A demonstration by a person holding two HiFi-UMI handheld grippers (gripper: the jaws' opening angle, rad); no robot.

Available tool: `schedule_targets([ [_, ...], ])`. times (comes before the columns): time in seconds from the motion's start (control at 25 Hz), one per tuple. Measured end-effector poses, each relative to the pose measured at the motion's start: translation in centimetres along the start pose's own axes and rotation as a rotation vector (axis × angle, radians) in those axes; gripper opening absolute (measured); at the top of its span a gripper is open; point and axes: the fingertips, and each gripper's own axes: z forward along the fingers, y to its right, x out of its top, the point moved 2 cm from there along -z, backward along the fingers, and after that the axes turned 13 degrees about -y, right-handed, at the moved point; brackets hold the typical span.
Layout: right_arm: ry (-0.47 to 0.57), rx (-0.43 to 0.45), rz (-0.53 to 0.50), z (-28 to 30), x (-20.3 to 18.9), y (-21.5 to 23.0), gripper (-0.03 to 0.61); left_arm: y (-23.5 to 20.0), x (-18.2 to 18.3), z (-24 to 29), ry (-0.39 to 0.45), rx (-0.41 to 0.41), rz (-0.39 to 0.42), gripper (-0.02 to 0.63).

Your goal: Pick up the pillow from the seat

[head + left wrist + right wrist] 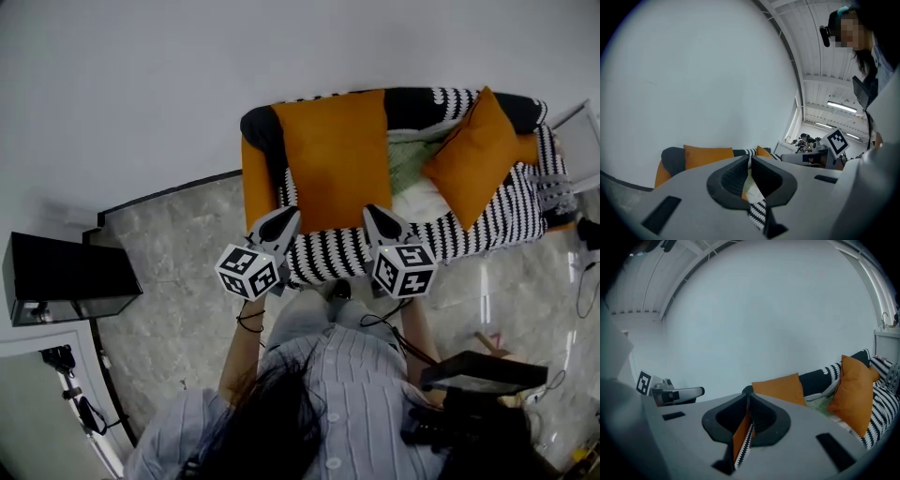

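A person stands facing a sofa (487, 225) draped in a black-and-white striped cover and set against a pale wall. A large orange pillow (336, 155) sits at the sofa's left end and seems to lean on the backrest. A second, smaller orange pillow (473, 155) stands tilted further right, with a green cloth (408, 159) and a white one (422, 199) between the two. The left tongs (286, 217) and the right tongs (375, 216) point at the large pillow's lower corners, one at each, from the seat's front edge. Whether their tips touch the fabric cannot be told. In the left gripper view the left tongs (750, 161) are pressed together on nothing, only sofa showing through the slit. The right tongs (748, 401) are likewise pressed together and empty, with the large pillow (780, 387) ahead. A black box (66, 277) stands on the marble floor (178, 281), well to the left.
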Motion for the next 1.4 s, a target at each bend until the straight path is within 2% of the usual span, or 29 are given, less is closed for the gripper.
schedule_targets([
  [0.36, -0.031, -0.024, -0.016, 2.3, 1.5, 3.0, 0.031, -3.9, 1.3, 2.3, -0.035, 0.024, -0.005, 0.02],
  [0.64, -0.069, -0.031, -0.002, 6.3, 3.6, 5.9, 0.031, -8.0, 2.2, 5.5, -0.035, -0.004, -0.095, 0.095],
  [1.0, -0.127, -0.049, 0.014, 12.8, 6.9, 11.7, 0.031, -13.7, 3.8, 11.1, -0.098, -0.01, -0.088, 0.133],
  [1.24, -0.135, -0.028, 0.131, 18.2, 8.4, 17.1, 0.032, -18.6, 4.5, 15.4, -0.113, -0.017, -0.144, 0.183],
  [1.4, -0.166, -0.045, 0.127, 21.5, 9.3, 20.2, 0.032, -21.8, 4.7, 18.0, -0.149, -0.006, -0.133, 0.201],
])
